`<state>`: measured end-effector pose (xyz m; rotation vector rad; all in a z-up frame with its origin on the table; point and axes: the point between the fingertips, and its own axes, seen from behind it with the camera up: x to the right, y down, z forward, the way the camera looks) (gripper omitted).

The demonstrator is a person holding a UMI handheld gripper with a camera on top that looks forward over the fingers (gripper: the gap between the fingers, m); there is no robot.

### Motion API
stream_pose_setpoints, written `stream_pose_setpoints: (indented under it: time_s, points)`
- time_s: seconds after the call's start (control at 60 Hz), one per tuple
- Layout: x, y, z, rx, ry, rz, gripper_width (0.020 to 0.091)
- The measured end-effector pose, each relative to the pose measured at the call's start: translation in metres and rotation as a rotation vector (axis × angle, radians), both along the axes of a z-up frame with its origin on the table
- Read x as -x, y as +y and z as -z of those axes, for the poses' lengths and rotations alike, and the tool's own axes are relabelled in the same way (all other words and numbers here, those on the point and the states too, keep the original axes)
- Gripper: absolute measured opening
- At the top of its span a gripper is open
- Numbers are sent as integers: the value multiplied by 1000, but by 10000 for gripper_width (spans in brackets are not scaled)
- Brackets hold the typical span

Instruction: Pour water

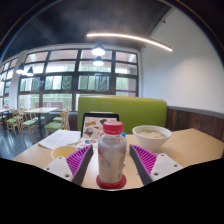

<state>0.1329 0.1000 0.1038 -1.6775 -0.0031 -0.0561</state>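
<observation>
One bottle (112,152), clear plastic with a red cap and a pinkish label; label print too small to read. It stands upright between the two fingers of the tool (112,163), magenta pads (141,160) at either side of it. Pads sit right against the bottle's sides, looks like the tool is closed on it, gripping at label height. A red ring shows at the bottle's base, low between the fingertips. One white bowl (151,135) beyond the right finger, on the desk (195,147), pale contents inside, can't tell what. One smaller yellowish bowl (66,152) just beyond the left finger, near the bottle. One printed sheet or menu (97,125) directly behind the bottle, pictures on it, text unreadable. One white paper (61,139) left of that, lying flat. Desk is light wood. Behind it one green bench back (135,110). Further left, several wooden chairs and tables (28,118), count unclear. Large grid windows (70,80) across the back wall, greenery outside. Ceiling has one long light strip (130,40) and one round hanging lamp (98,50). Bottle is nearest of all things to the tool, the two bowls flank it just ahead, well apart from each other.
</observation>
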Motion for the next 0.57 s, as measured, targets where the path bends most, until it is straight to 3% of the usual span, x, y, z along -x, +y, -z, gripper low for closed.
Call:
stream_pose_setpoints:
  time_s: [0.317,0.567]
  points:
    - [-9,-152,-42,-2,21,37,822]
    - [-7,-243,-25,22,72,21,827]
